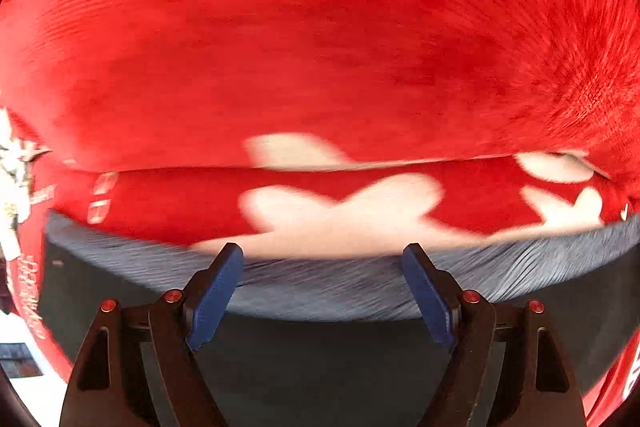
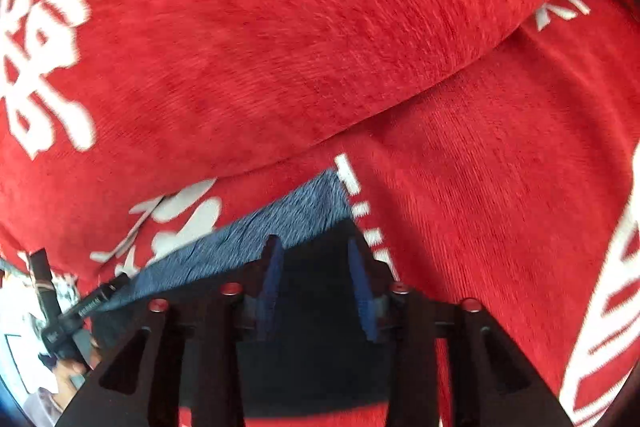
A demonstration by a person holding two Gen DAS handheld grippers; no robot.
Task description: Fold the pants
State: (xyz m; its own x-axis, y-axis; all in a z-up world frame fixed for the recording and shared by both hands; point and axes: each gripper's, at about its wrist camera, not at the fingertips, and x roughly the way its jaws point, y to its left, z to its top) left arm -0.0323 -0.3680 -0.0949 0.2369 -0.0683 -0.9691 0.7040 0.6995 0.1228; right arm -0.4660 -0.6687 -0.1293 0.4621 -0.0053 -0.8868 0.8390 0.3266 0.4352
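The pants (image 1: 320, 291) are dark blue-grey cloth lying flat on a red bedspread with white patterns (image 1: 320, 47). In the left wrist view their far edge runs across the frame just under my left gripper (image 1: 323, 255), which is open, its blue pads (image 1: 216, 299) over the cloth and holding nothing. In the right wrist view a corner of the pants (image 2: 296, 215) points away. My right gripper (image 2: 314, 247) is open above that corner, blue pads (image 2: 272, 287) apart, nothing between them.
A large red pillow or folded blanket (image 2: 280, 47) lies just beyond the pants. The other hand-held gripper's handle (image 2: 68, 319) shows at the lower left of the right wrist view. A white floor area (image 1: 24, 379) lies past the bed's left edge.
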